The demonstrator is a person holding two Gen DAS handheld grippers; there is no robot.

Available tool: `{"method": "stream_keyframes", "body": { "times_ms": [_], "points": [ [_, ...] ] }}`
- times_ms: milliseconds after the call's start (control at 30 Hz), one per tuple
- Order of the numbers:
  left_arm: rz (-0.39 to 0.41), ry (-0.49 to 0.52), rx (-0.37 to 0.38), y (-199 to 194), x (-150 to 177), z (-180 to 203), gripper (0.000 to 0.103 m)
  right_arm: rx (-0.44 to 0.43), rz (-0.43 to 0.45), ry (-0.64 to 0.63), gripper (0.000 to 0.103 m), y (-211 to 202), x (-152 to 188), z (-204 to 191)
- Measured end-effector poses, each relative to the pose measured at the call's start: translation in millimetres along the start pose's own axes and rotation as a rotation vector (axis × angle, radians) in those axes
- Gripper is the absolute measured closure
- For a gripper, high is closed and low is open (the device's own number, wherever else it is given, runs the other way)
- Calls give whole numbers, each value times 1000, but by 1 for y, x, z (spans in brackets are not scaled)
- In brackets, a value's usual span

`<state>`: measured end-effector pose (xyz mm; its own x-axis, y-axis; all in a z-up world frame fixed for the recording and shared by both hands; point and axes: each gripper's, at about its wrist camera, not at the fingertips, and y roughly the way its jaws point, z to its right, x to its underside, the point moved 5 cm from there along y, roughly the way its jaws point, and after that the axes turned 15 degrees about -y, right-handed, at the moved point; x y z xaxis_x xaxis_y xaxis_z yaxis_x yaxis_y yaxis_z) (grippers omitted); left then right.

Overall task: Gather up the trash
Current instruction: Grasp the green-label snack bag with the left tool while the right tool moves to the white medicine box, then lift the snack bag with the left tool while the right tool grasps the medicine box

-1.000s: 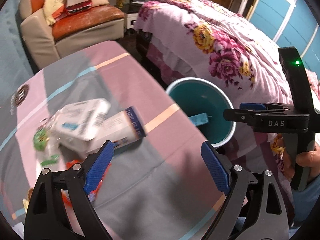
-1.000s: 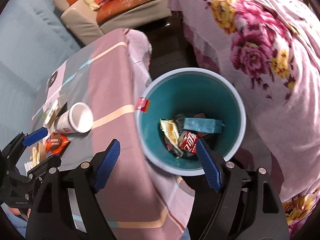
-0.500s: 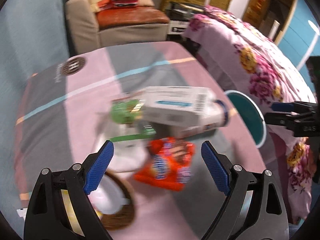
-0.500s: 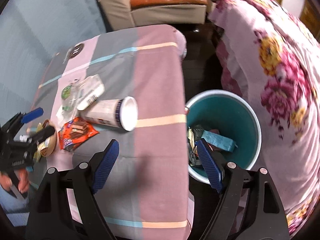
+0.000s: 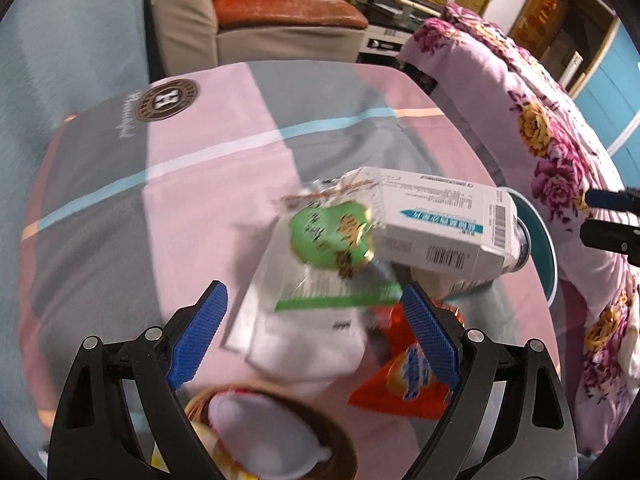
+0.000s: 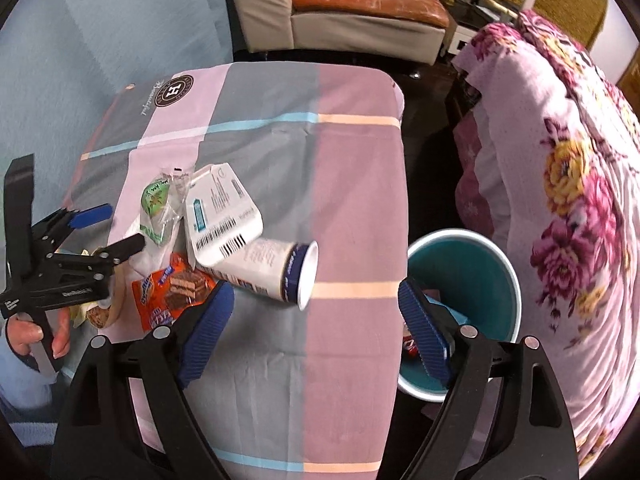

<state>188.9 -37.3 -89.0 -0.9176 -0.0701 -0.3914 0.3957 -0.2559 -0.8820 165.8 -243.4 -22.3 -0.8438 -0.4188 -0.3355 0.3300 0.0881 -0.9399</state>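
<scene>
Trash lies in a heap on the cloth-covered table (image 6: 352, 184): a green-printed clear wrapper (image 5: 332, 236), a white carton (image 5: 440, 224), an orange snack bag (image 5: 404, 376) and a tipped white paper cup (image 6: 276, 272). My left gripper (image 5: 316, 332) hangs open just over the wrapper and a white tissue (image 5: 304, 344), gripping nothing. In the right wrist view the left gripper (image 6: 112, 230) is at the heap's left side. My right gripper (image 6: 316, 332) hovers over the table's near right part, its jaws opening with nothing between them. The teal bin (image 6: 464, 280) stands on the floor beside the table, with wrappers inside.
A brown bowl (image 5: 260, 432) with something white in it sits at the table's near left. A bed with a floral cover (image 6: 560, 200) runs along the right, close to the bin. An armchair (image 6: 360, 4) stands beyond the table. A hand (image 6: 36, 332) holds the left gripper.
My left gripper swung from near the bin to above the trash heap. My right gripper left its place over the bin, came back over the table and rose, jaws a little wider.
</scene>
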Motion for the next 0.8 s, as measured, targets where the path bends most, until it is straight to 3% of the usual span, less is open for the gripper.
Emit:
{"method": "stream_keyframes", "body": {
  "times_ms": [233,333,800],
  "points": [
    [-44,18,24,26,-10,6,14,-18,-26,-54,22,8,-26,-5],
    [-67,6,56,27,-10,0,41,-31,-52,-104,21,16,-37,-17],
    [24,-144,44,-16,-19,-81,42,-95,-235,-368,21,96,-84,-87]
  ]
}}
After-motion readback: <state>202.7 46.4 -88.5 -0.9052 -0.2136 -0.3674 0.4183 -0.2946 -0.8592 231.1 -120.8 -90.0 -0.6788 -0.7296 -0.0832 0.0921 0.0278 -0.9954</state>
